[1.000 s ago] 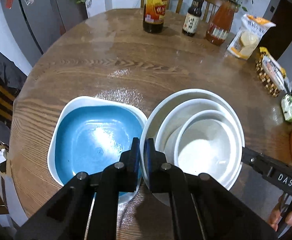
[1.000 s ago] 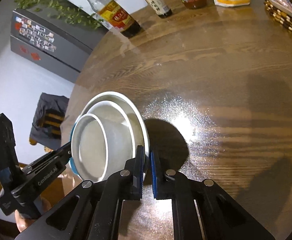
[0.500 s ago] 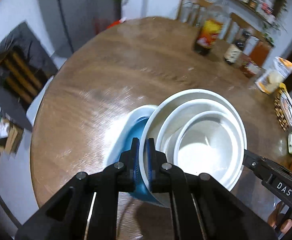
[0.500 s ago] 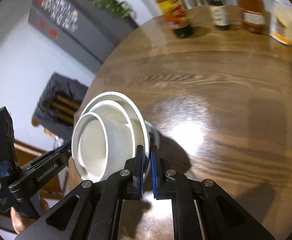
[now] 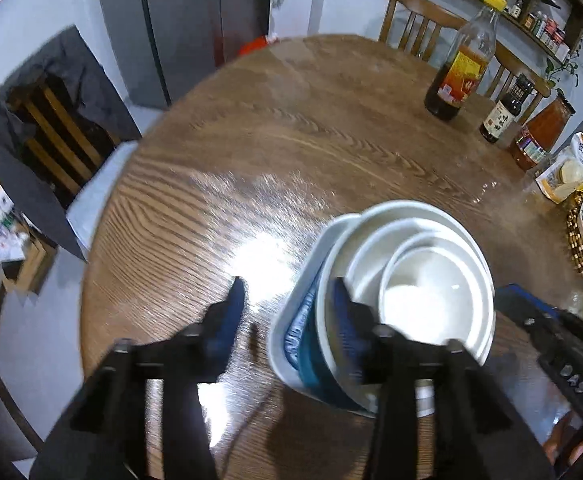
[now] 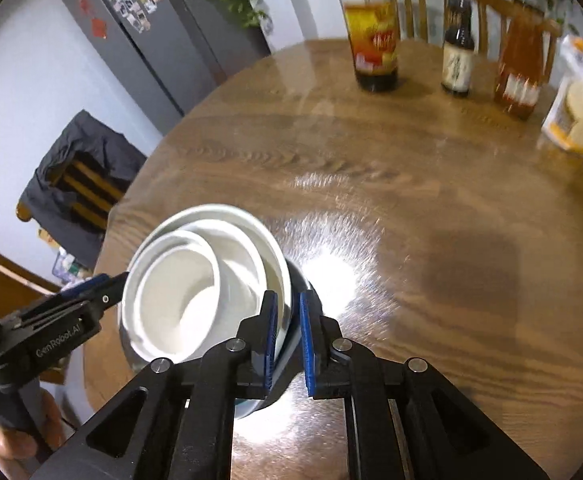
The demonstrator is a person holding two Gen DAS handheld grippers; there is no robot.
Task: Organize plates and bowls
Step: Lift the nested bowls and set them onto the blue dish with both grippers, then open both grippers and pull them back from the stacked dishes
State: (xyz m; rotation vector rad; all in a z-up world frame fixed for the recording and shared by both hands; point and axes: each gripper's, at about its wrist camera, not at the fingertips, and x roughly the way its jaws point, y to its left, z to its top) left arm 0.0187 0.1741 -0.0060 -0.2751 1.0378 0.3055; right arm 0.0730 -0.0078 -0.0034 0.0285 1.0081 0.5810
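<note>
Risk: stack could slip or tip when right gripper (image 6: pixel 288 338) lets go; it sits off-centre in the blue plate (image 5: pixel 297 330) near the table (image 5: pixel 251 152) front-left edge. Three white bowls (image 5: pixel 423 280) nested, set in the plate. Right jaws slightly parted around bowl rim, grip unclear. Left gripper (image 5: pixel 287 312) spread wide, straddling plate rim, holding nothing.

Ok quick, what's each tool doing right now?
Left tool: open, fingers wide apart around the rims of the blue plate and white bowls.
Right tool: nearly closed on the bowls' rim.
</note>
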